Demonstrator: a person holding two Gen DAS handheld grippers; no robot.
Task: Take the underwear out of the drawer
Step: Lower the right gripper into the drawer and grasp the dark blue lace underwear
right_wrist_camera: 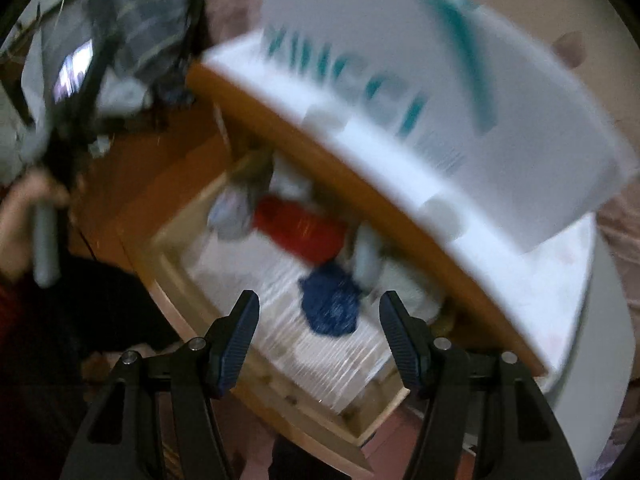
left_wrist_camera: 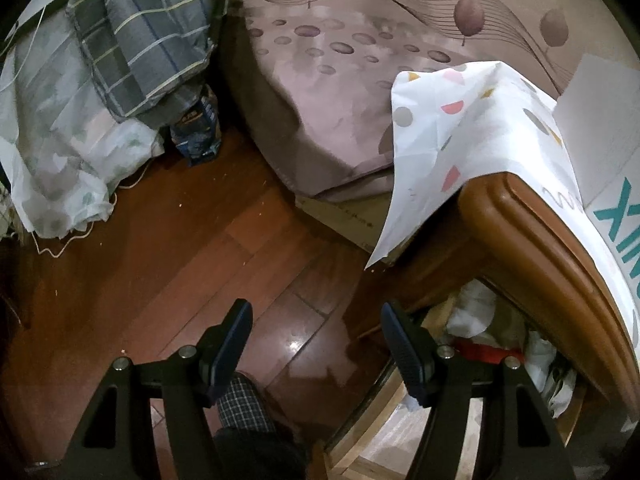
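Blue underwear (right_wrist_camera: pixel 330 306) lies in the open drawer (right_wrist_camera: pixel 276 392), beside a red garment (right_wrist_camera: pixel 304 228). Right gripper (right_wrist_camera: pixel 318 334) hovers above it, fingers released and empty; left gripper (left_wrist_camera: pixel 316 344) fingers also released, over wooden floor (left_wrist_camera: pixel 160 264).

A reddish-brown wooden floor (left_wrist_camera: pixel 168 264) of glossy planks fills the room's middle, catching a small bright glint of light. Beyond it stands a bed (left_wrist_camera: pixel 360 80) under a mauve sheet printed with oval leaves, its corner hanging toward the floor. Left of the bed lies a heap of bedding: a grey plaid quilt (left_wrist_camera: pixel 148 36) over pale sheer fabric (left_wrist_camera: pixel 60 140). Right of the bed, a polished wooden cabinet top (left_wrist_camera: pixel 532 236) carries a white patterned cloth (left_wrist_camera: pixel 460 128).
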